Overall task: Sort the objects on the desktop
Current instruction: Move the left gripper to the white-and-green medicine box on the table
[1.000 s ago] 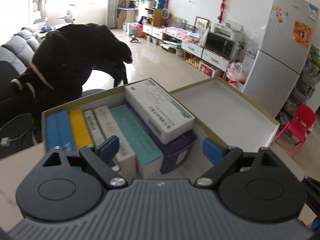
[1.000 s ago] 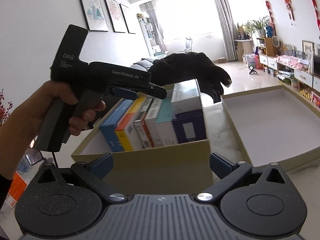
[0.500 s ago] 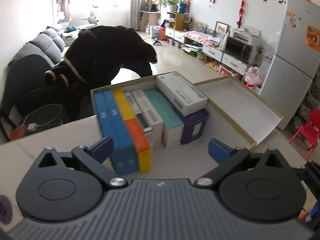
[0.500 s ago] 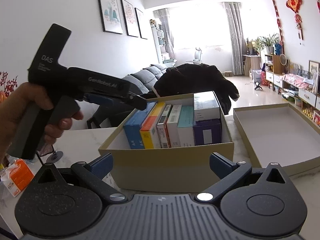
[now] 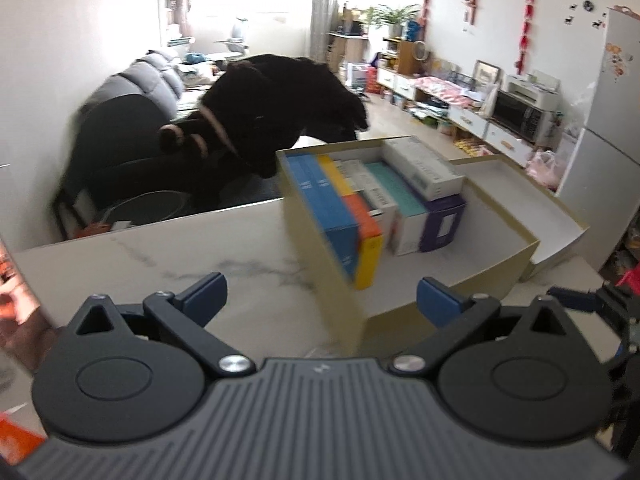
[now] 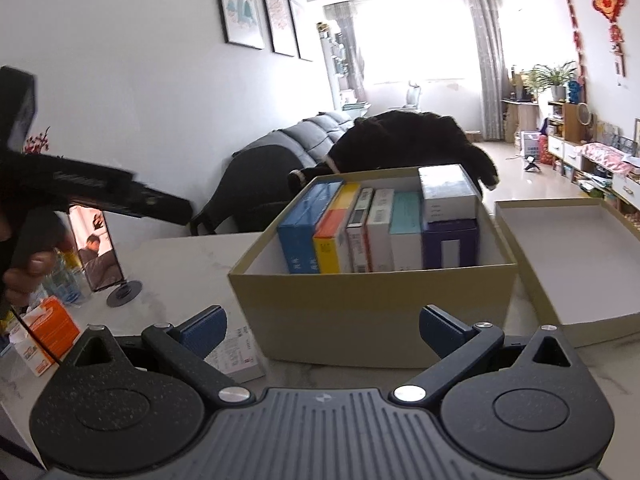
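A tan cardboard box [image 6: 372, 312] stands on the marble table. Inside it, several packages stand in a row: a blue one [image 6: 300, 240], a yellow-orange one [image 6: 330, 240], white ones, a teal one [image 6: 406, 232] and a purple one [image 6: 450, 244]. On the purple one lies a white package [image 6: 446, 188]. My right gripper [image 6: 322, 324] is open and empty just in front of the box. My left gripper [image 5: 320, 296] is open and empty over bare table, left of the box [image 5: 500, 268]. The right wrist view shows it as the left gripper [image 6: 176, 210] held by a hand [image 6: 28, 272].
The box's lid [image 6: 572, 248] lies open side up to the right of the box. A flat white package [image 6: 236, 356] lies under my right gripper's left finger. An orange carton [image 6: 52, 324], bottles and a phone on a stand [image 6: 96, 248] crowd the table's left end.
My left gripper has drawn back out of the box and swung left, with its jaws a little wider. My right gripper has backed slightly away from the box.
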Motion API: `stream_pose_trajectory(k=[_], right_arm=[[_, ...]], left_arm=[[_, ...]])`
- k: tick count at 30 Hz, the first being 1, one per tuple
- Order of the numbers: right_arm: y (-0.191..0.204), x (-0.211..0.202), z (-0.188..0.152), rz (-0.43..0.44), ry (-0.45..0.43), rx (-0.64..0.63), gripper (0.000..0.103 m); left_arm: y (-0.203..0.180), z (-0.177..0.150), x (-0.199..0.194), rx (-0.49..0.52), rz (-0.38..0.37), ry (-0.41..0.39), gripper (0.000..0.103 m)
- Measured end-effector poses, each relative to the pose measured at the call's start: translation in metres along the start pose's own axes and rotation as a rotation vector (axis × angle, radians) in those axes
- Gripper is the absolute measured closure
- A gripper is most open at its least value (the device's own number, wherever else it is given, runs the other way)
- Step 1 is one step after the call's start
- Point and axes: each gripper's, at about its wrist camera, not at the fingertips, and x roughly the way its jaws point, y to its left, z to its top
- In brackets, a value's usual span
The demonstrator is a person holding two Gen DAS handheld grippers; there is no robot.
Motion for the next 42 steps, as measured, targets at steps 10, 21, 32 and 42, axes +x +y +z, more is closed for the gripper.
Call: stream_pose_trajectory(k=[10,21,32,42], right_arm=[[0.026,0.016,0.002,0.054,0.027,-0.029,0.000],[0.045,0.029,-0.002,0.085,0.059,-0.060,0.000],[0.049,0.036,-0.005,0.085,0.075,-0.069,0.000],[0.050,0.045,-0.006,0.089,0.092,-0.067,0.000]], left_arm=[[0.056,-0.038,-0.033,-0.066,0.157,0.032,0.000],[0.125,-0.082,-0.028,-0.284,0.249,0.174,0.000],[0.174,-0.110,0.007,-0.486,0.288,0.280,0.000],[0.189,-0.122,0.031,-0.538,0.311,0.342,0.000]])
